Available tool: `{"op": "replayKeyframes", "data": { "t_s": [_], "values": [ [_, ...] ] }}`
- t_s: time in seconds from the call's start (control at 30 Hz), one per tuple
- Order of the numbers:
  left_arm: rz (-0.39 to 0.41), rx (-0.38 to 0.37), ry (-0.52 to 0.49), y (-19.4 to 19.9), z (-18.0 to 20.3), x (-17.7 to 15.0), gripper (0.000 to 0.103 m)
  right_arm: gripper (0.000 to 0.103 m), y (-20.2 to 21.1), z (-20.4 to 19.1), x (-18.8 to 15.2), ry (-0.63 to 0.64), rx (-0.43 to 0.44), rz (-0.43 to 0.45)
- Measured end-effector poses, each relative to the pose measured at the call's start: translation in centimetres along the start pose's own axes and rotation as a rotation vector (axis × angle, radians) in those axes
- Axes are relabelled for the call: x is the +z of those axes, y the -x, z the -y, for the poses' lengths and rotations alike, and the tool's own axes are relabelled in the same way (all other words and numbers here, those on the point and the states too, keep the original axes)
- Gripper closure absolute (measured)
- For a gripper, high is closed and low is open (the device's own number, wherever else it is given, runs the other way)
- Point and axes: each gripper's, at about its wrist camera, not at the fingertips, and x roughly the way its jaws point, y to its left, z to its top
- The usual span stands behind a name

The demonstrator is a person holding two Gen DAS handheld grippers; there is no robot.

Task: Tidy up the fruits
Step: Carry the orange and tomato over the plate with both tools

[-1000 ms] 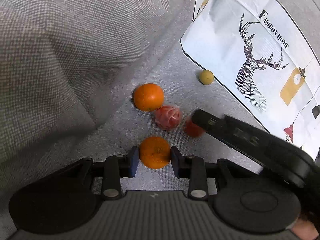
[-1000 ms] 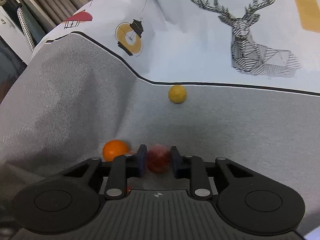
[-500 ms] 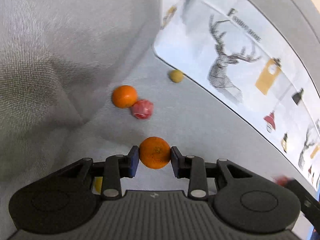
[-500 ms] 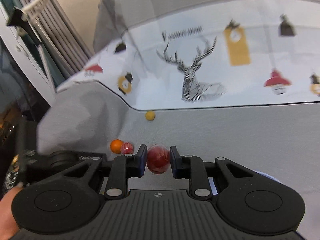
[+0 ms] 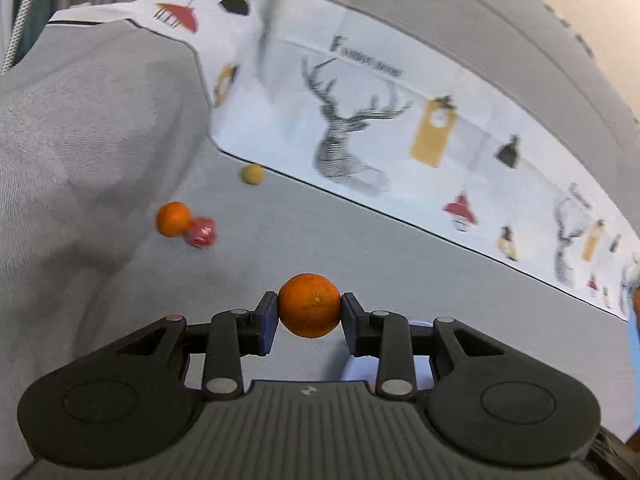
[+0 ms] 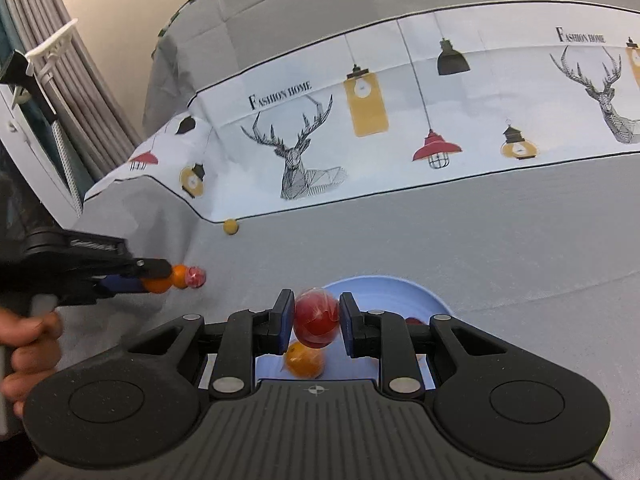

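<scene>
L gripper (image 5: 309, 312) tilts down over the grey sofa seat (image 5: 400, 272), jaws clamped on an orange (image 5: 309, 305) held clear of the fabric; in the right wrist view the person's hand (image 6: 24, 356) grips its handle at left. R gripper (image 6: 313, 322) also angles down, jaws pinching a red fruit (image 6: 316, 318) just above the blue bowl (image 6: 384, 292), w/ a small orange fruit (image 6: 304, 363) in the bowl below it.

A round, dimpled orange mandarin (image 5: 309, 305) is lifted clear of the grey cloth. A glossy, round red fruit (image 6: 316, 317) hangs above a pale blue plate (image 6: 384, 293), where another orange mandarin (image 6: 304, 362) already lies. On the grey cloth, 1 orange mandarin (image 5: 173, 219) touches a shiny red wrapped fruit (image 5: 201, 232). A small round yellow fruit (image 5: 253, 174) sits apart from them.
</scene>
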Motion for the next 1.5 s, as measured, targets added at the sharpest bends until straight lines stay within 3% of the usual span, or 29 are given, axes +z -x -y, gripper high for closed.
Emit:
{"op": "replayKeyframes", "data": {
  "t_s": [0.1, 0.2, 0.37, 0.5, 0.67, 0.77, 1.07, 1.5],
  "values": [
    [-0.007, -0.023, -0.068, -0.3, 0.6, -2.9, 0.066, 0.077, 0.2, 0.7, -0.3, 0.022, -0.031, 0.006],
    [-0.121, 0.028, -0.074, -2.5, 0.6, -4.1, 0.066, 0.077, -0.2, 1.6, -0.6, 0.018, -0.07, -0.009],
    [-0.061, 0.021, -0.134, -3.3, 1.8, -3.6, 0.066, 0.077, -0.8, 2.6, -0.7, 0.008, -0.102, -0.015],
    [-0.073, -0.068, -0.161, -3.8, 3.3, -4.5, 0.066, 0.077, -0.6, 2.9, -0.8, 0.024, -0.117, -0.018],
    [-0.026, -0.153, -0.288, -3.5, 6.2, -5.5, 0.066, 0.077, -0.9, 3.4, -1.1, 0.032, -0.147, -0.049],
    [-0.007, -0.187, -0.365, -3.4, 7.8, -6.4, 0.066, 0.077, -1.4, 3.8, -1.6, 0.038, -0.152, -0.111],
    [0.004, -0.185, -0.51, -4.4, 11.1, -8.8, 0.066, 0.077, -1.6, 4.0, -2.5, 0.062, -0.169, -0.155],
    [-0.003, -0.164, -0.515, -5.4, 11.6, -8.8, 0.066, 0.077, -1.9, 3.7, -2.7, 0.076, -0.158, -0.163]
  ]
}}
